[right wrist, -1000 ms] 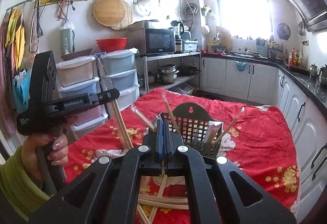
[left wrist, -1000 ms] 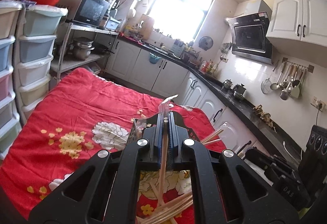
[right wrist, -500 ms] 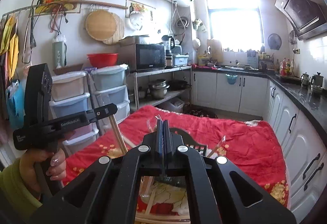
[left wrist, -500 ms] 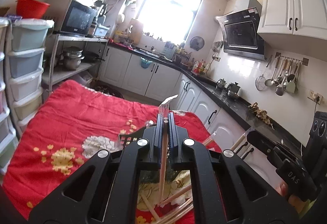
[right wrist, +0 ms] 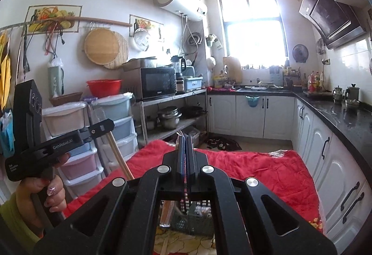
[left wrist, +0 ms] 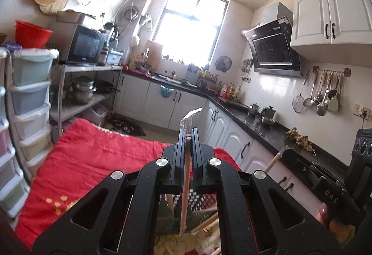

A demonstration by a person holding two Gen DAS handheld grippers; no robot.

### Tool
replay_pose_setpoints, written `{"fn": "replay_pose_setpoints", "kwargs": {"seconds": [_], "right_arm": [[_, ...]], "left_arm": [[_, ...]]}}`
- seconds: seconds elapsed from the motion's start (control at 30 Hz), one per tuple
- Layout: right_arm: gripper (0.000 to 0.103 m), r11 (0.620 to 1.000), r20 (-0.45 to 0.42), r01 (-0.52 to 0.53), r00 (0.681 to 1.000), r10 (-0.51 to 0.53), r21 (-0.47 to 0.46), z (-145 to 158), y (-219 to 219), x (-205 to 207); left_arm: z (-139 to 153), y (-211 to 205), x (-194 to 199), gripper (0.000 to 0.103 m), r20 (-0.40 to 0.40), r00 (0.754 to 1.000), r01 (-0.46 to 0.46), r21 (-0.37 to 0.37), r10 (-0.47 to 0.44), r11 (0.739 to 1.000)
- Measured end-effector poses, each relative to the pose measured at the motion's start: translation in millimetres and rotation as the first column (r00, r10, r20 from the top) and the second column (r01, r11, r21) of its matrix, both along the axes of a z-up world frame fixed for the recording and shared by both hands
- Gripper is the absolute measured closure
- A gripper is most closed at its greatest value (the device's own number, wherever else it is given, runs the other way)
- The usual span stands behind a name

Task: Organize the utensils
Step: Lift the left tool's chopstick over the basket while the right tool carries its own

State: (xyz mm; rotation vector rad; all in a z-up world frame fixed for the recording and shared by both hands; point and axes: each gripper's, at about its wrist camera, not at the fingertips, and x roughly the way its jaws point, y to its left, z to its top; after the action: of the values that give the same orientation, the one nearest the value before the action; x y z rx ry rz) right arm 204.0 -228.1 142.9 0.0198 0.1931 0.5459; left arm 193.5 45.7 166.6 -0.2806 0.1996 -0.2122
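My left gripper (left wrist: 188, 131) is shut on a wooden chopstick (left wrist: 186, 185) in a clear plastic wrapper (left wrist: 189, 116), held well above the red floral cloth (left wrist: 93, 162). In the right wrist view, that left gripper (right wrist: 109, 124) shows at the left with its chopstick (right wrist: 118, 155) slanting down. My right gripper (right wrist: 185, 138) is shut on the wrapper end of a second wrapped chopstick (right wrist: 166, 213), which hangs beneath it. The right gripper (left wrist: 289, 155) shows in the left wrist view too. A black perforated basket (right wrist: 197, 220) stands below both grippers, with loose chopsticks (left wrist: 204, 224) lying beside it.
Stacked plastic drawers (right wrist: 111, 120) and a metal rack with a microwave (right wrist: 158, 86) stand left of the table. White cabinets under a black counter (left wrist: 267, 129) run along the right. A person's hand (right wrist: 46, 196) holds the left gripper's handle.
Both grippers have risen with their chopsticks still held. The basket and the red cloth have sunk lower in both views, and more of the room shows.
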Motion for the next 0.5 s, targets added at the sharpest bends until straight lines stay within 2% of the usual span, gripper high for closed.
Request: {"fn": "replay_pose_setpoints", "kwargs": {"seconds": [0.2,0.5], "right_arm": [[0.102,1.000,0.041,0.021,0.999,-0.022,0.019,15.0,-1.4,6.8],[0.102,0.999,0.103,0.041,0.994,-0.044,0.027,33.6,4.0,18.1]], "left_arm": [[15.5,1.2,8.4,0.101,0.031,0.999,-0.040,0.035,0.039,0.999],[22.5,7.3,23.9,0.101,0.061,0.992,-0.118,0.073,0.114,0.990]]}}
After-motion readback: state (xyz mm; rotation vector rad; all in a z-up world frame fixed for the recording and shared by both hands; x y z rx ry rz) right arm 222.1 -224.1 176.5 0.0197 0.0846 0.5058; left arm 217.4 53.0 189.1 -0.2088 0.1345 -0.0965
